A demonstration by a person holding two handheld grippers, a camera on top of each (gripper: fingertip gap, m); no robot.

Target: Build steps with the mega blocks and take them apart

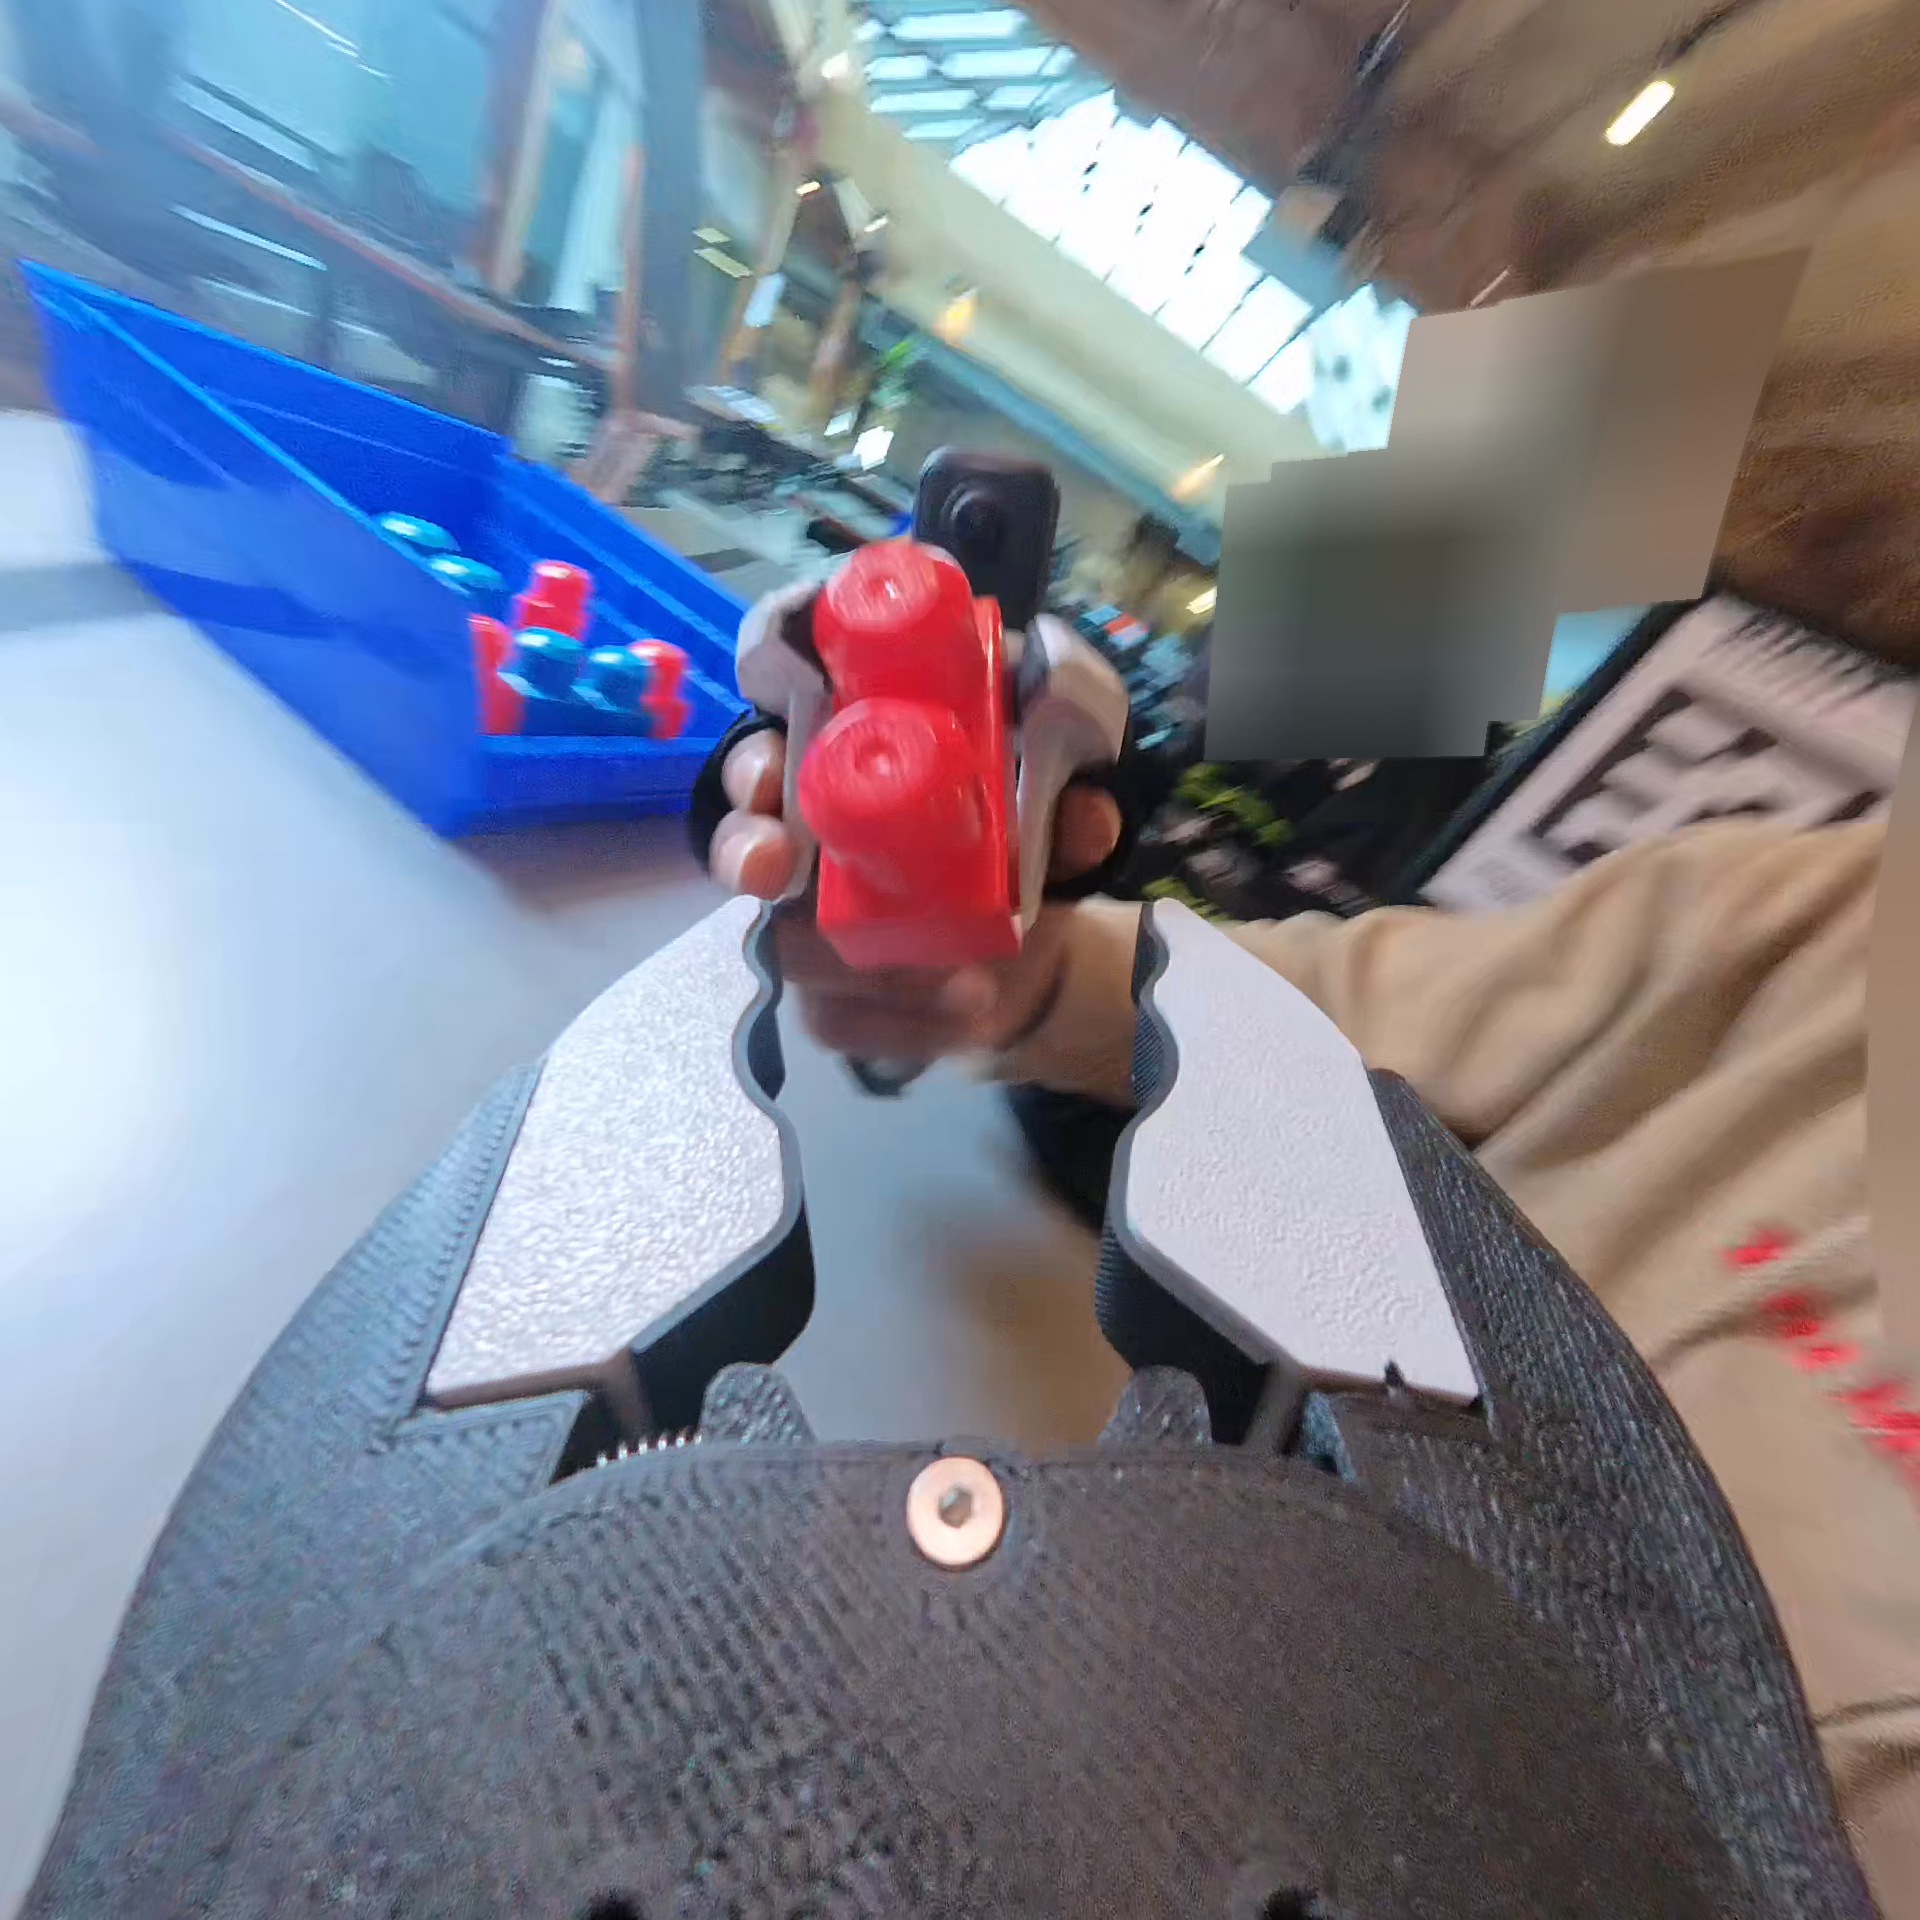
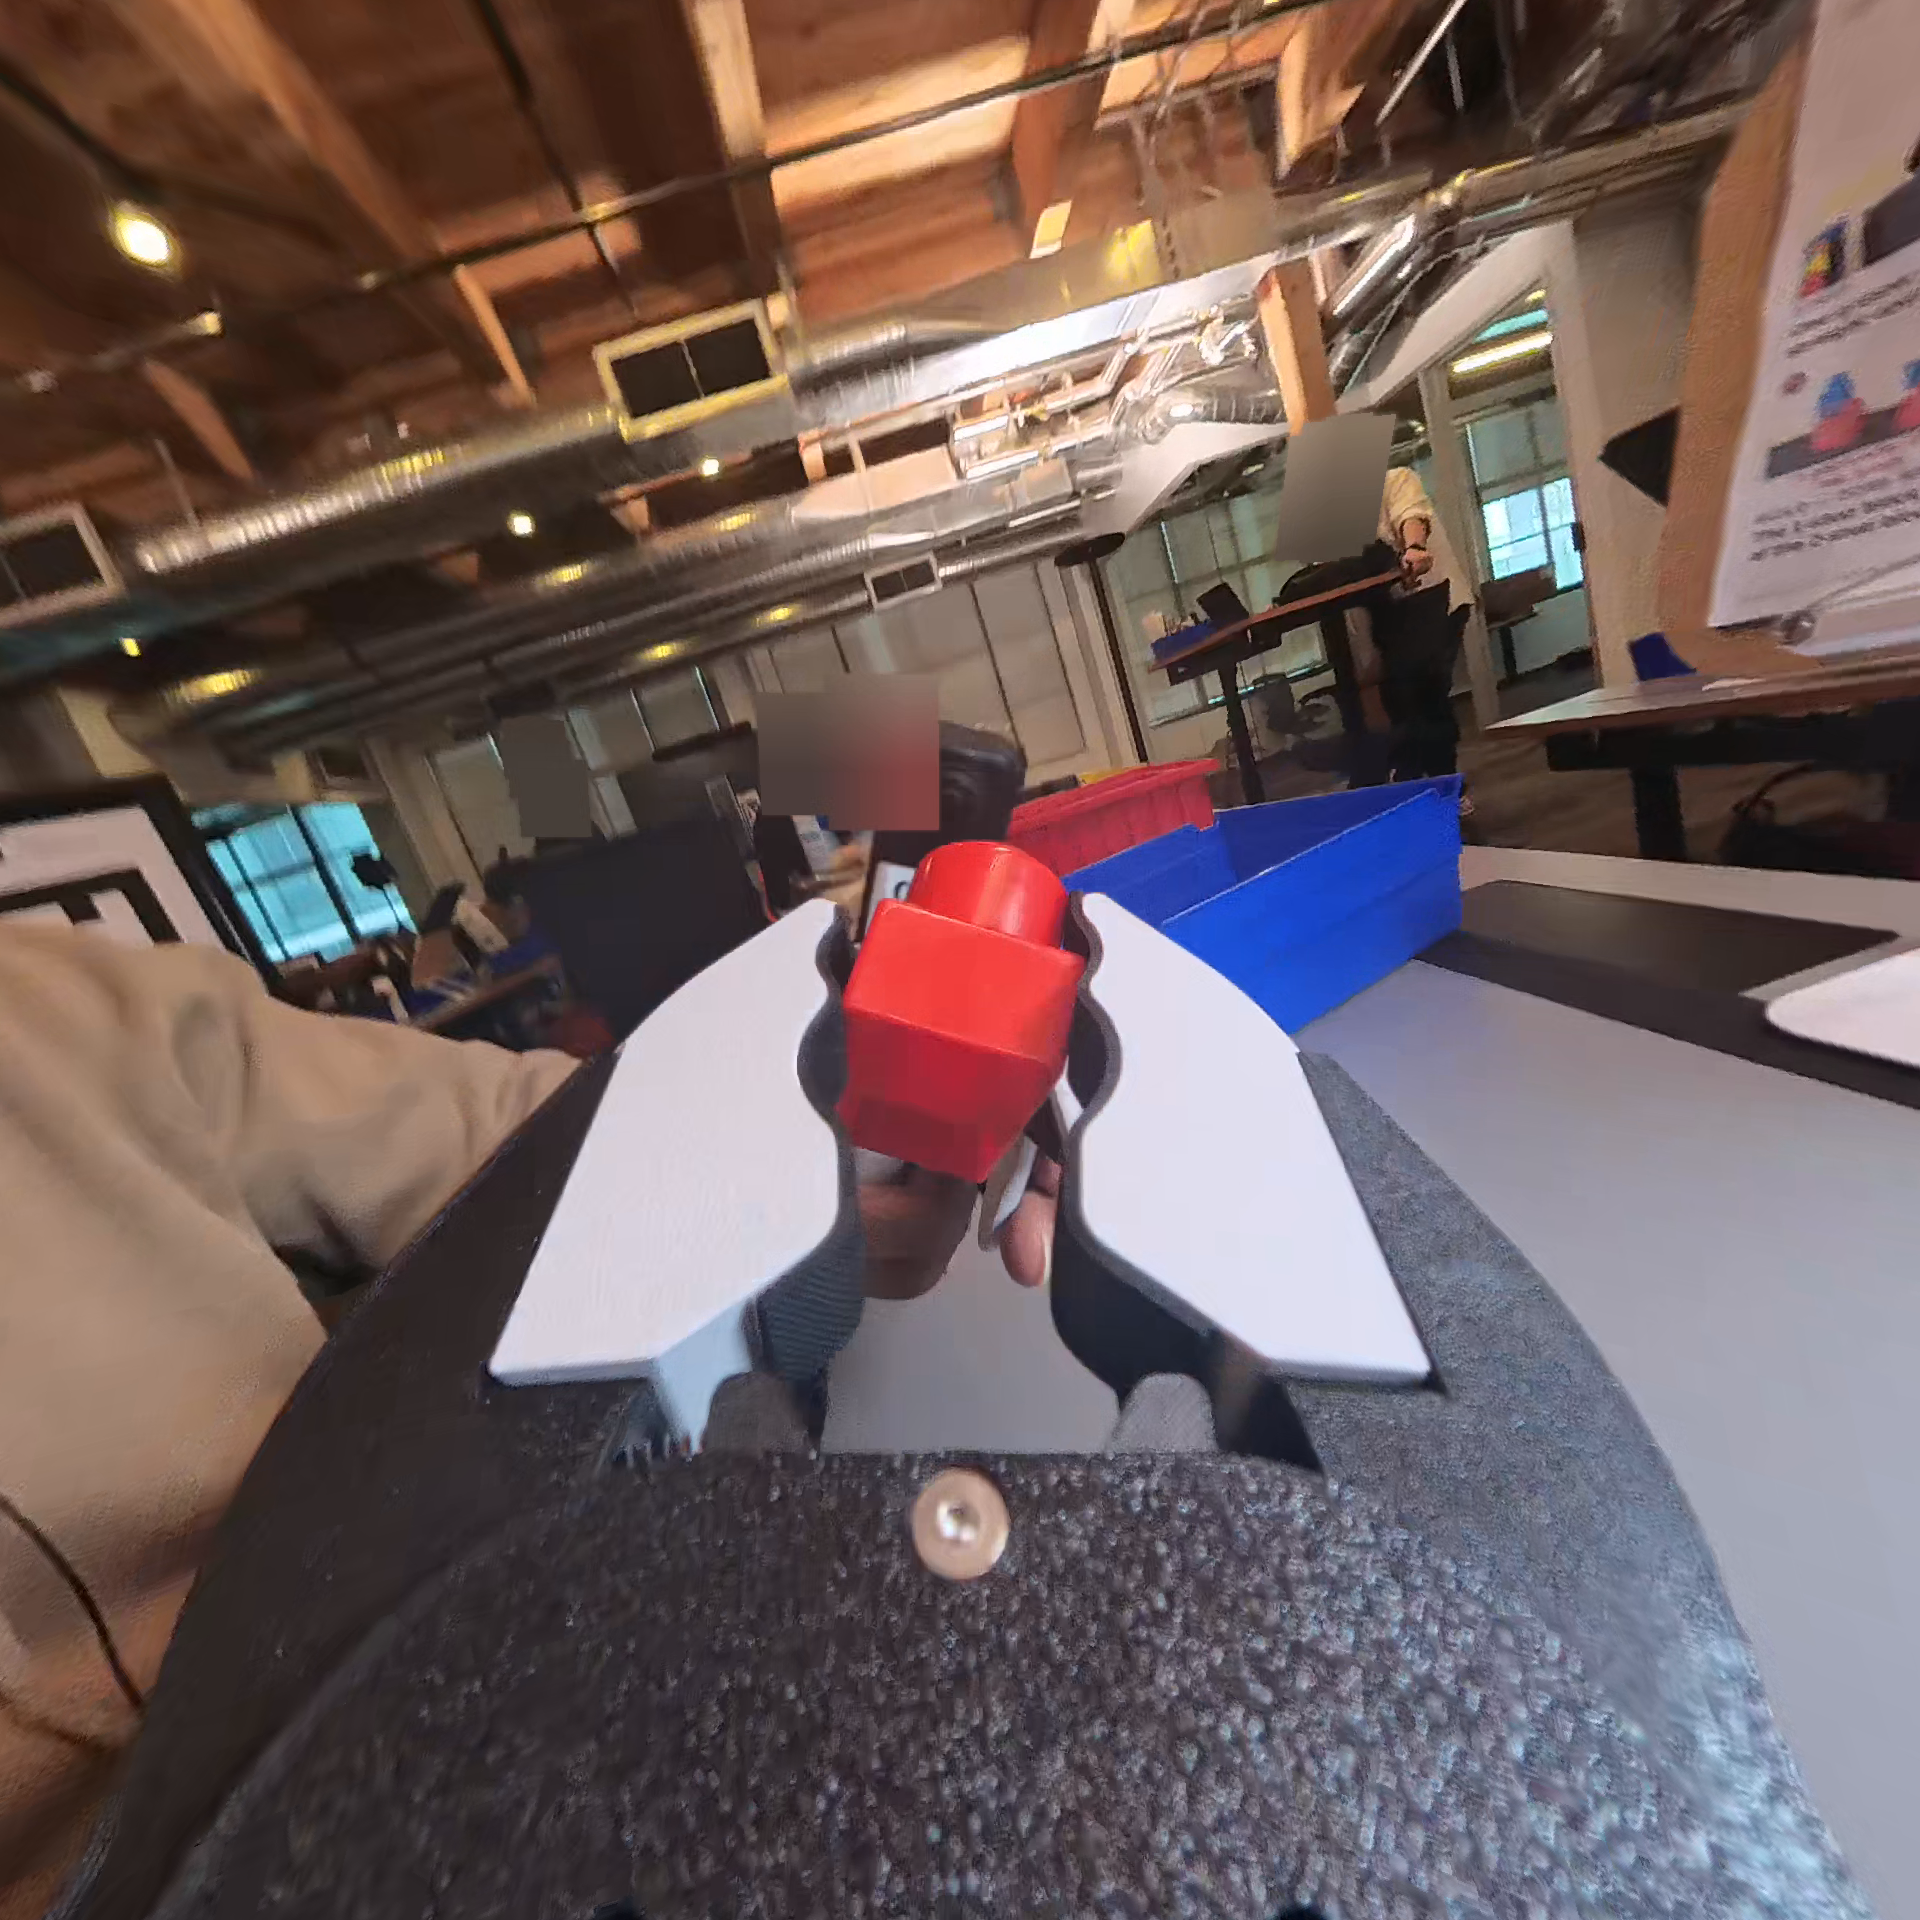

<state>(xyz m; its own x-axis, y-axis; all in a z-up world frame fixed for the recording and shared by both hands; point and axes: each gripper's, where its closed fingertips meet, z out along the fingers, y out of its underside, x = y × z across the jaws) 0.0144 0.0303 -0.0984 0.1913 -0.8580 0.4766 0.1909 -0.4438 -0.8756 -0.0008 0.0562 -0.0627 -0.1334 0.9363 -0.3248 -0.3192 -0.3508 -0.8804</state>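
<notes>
Red plastic filled the left wrist view: one two-stud mega block (image 1: 909, 769) sat clamped in the right gripper (image 1: 906, 831), facing the left gripper (image 1: 951, 935), whose jaws stood wide and empty. Beyond, one blue bin (image 1: 312, 540) held several red and blue blocks (image 1: 571, 665).

From the right wrist view, the right gripper (image 2: 961, 1023) pinched that single block (image 2: 961, 1023); one blue bin (image 2: 1299, 904) and one red bin (image 2: 1112, 810) rested on the grey table (image 2: 1558, 1195).
</notes>
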